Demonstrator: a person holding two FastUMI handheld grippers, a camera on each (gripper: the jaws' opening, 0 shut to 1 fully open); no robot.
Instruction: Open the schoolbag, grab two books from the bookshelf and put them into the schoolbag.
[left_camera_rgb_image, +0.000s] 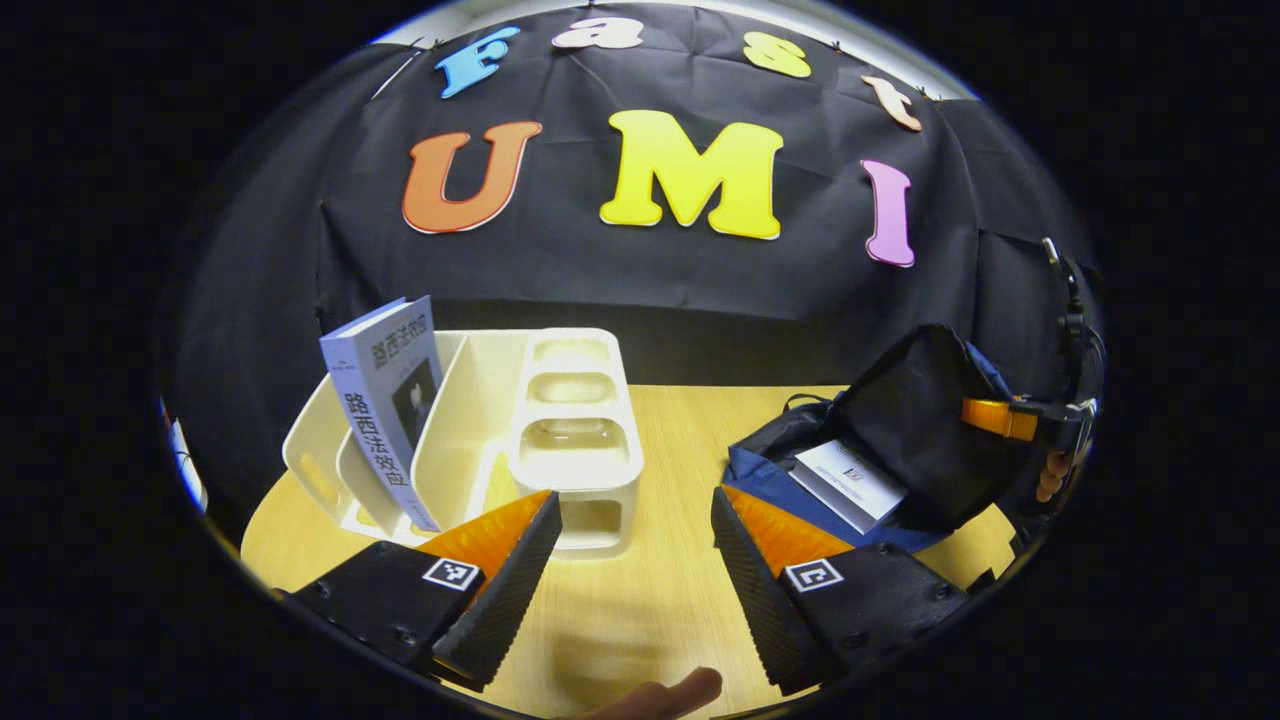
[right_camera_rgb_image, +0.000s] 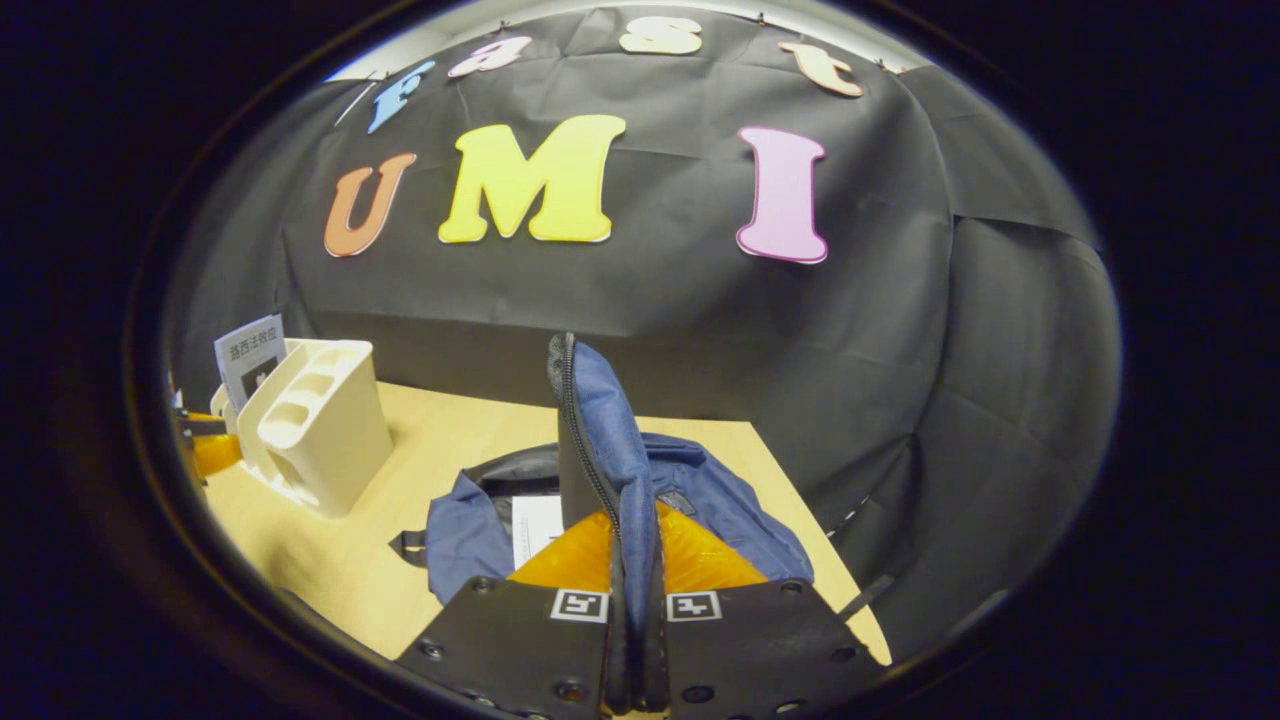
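A wooden tabletop (left_camera_rgb_image: 660, 590) in a booth carries a cream bookshelf (left_camera_rgb_image: 560, 440) and a dark blue schoolbag (left_camera_rgb_image: 880, 450). In the left gripper view, the left gripper (left_camera_rgb_image: 630, 560) hovers low over the tabletop with its jaws spread wide and nothing between them. The bookshelf stands just ahead and to the left of this gripper, and one grey-blue book (left_camera_rgb_image: 385, 400) stands upright in it, leaning slightly, its long axis running up and down and its spine facing the gripper. That book lies up and to the left of the gripper's left finger, so the left gripper is much the nearer of the two for taking it. To the right of the bookshelf, well apart from it, lies the schoolbag, open, with one white book (left_camera_rgb_image: 850, 480) lying flat inside its mouth. In the right gripper view, the right gripper (right_camera_rgb_image: 635, 610) is pinched closed on the raised flap (right_camera_rgb_image: 600, 440) of the schoolbag, holding the zipped edge upright so the opening stays clear. By count: one book in the bookshelf, one book in the schoolbag, one bookshelf, one schoolbag, two grippers. The task looks about half done, with the second book not yet picked up.
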